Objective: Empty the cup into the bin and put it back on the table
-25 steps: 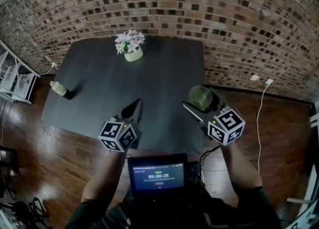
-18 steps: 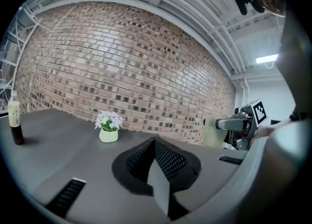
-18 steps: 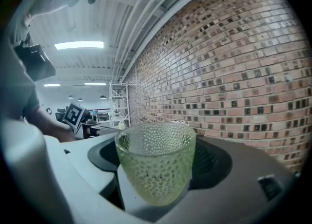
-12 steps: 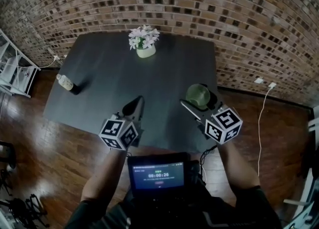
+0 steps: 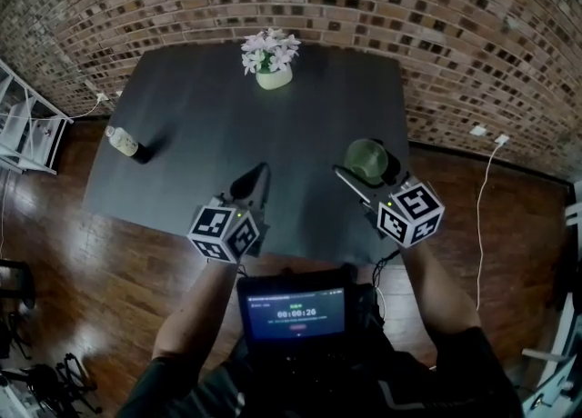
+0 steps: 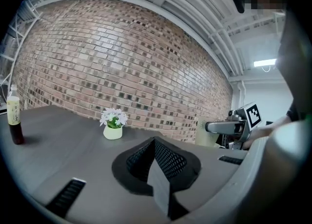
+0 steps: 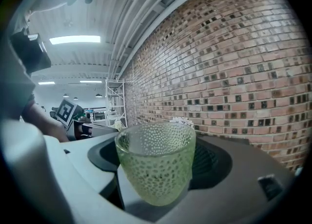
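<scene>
A pale green dimpled glass cup (image 5: pixel 366 160) (image 7: pixel 156 167) stands upright between the jaws of my right gripper (image 5: pixel 367 167) (image 7: pixel 157 179), which is shut on it. It hangs above the dark table (image 5: pixel 191 125) near the right front corner. The cup looks empty. My left gripper (image 5: pixel 257 176) (image 6: pixel 155 141) is shut on nothing and points level over the table's front middle. In the left gripper view the right gripper (image 6: pixel 228 126) and the cup (image 6: pixel 204 131) show at the right. No bin is in view.
A small pot of white flowers (image 5: pixel 270 60) (image 6: pixel 113 123) stands at the table's far edge. A brown bottle (image 5: pixel 125 143) (image 6: pixel 14 120) is near the left edge. A brick wall runs behind the table. White shelving (image 5: pixel 25 130) stands at the left.
Both grippers have moved forward and further in over the table. The cup is still held in the right gripper. The jaws have not changed.
</scene>
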Demonstrator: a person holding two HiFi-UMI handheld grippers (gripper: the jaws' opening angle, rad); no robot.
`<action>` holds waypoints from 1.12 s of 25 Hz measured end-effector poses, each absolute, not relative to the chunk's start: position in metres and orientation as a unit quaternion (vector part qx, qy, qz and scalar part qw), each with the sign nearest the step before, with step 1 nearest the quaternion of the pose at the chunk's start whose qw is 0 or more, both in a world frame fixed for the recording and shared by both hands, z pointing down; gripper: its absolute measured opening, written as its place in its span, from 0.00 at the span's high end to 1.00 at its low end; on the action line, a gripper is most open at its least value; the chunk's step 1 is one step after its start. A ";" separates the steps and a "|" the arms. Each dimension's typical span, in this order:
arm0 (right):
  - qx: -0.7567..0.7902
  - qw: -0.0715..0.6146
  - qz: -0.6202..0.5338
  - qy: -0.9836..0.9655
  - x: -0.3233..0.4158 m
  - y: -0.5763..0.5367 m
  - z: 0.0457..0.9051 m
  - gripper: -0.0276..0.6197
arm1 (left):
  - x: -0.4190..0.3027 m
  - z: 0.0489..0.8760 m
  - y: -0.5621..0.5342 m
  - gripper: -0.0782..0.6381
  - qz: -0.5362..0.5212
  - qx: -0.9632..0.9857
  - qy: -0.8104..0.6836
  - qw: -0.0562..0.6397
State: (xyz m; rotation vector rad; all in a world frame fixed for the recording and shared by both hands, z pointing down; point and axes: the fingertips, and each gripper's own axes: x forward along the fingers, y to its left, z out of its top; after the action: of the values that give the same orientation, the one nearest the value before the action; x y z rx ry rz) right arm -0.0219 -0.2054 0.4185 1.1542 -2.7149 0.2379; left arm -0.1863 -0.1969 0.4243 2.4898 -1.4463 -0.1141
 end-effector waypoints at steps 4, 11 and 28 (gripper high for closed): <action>0.392 0.096 0.081 -0.911 -0.024 -0.207 0.439 0.34 | -0.183 0.439 -0.196 0.90 -0.032 0.857 -0.495 0.141; 0.375 0.096 0.097 -0.917 -0.024 -0.211 0.487 0.34 | -0.177 0.472 -0.197 0.90 -0.004 0.848 -0.506 0.159; 0.354 0.113 0.154 -0.916 -0.033 -0.232 0.590 0.34 | -0.168 0.540 -0.207 0.90 0.017 0.829 -0.530 0.176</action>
State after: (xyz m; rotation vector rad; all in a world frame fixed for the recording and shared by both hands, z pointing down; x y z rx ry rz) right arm -0.0332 -0.2318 0.5904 1.0389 -2.6867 0.4528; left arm -0.1682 -0.2074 0.5396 2.3493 -1.5012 0.0469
